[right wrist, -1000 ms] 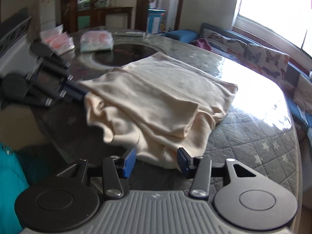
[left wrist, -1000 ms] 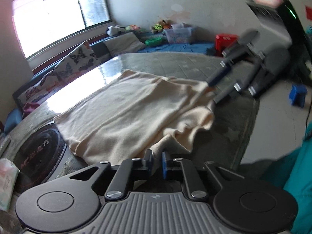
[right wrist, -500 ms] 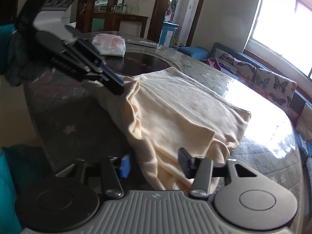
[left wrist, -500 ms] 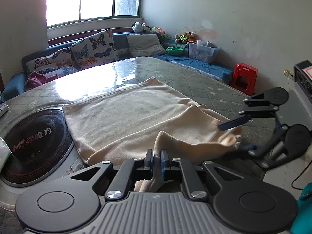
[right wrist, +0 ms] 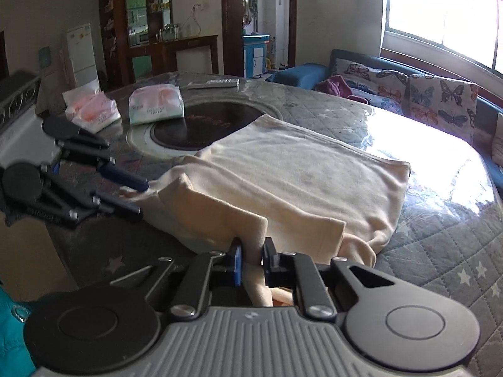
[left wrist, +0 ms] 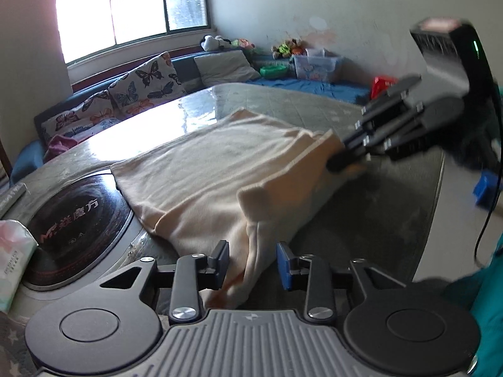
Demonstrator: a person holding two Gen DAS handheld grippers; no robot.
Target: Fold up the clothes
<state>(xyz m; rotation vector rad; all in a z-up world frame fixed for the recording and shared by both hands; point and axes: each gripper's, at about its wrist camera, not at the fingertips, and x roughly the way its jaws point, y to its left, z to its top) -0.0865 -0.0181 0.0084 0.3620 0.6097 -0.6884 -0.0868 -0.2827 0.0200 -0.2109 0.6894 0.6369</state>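
Note:
A cream garment (left wrist: 220, 169) lies partly folded on the quilted table; it also shows in the right wrist view (right wrist: 298, 169). My left gripper (left wrist: 253, 262) is open, with a hanging fold of the cloth between its fingers. It appears in the right wrist view (right wrist: 138, 194) at the garment's near left corner. My right gripper (right wrist: 251, 262) is shut on a fold of the garment at its near edge. In the left wrist view the right gripper (left wrist: 339, 160) is blurred at the garment's right corner.
A round black cooktop (left wrist: 69, 220) is set in the table left of the garment. Tissue packs (right wrist: 155, 103) lie beyond it. A remote (right wrist: 213, 84) lies farther back. A sofa with butterfly cushions (right wrist: 408, 91) runs along the window. The table edge (left wrist: 430, 207) drops off to the right.
My left gripper has opened and let the cloth hang loose between its fingers. My right gripper has closed on a fold of the garment. Both have shifted along the garment's near edge.

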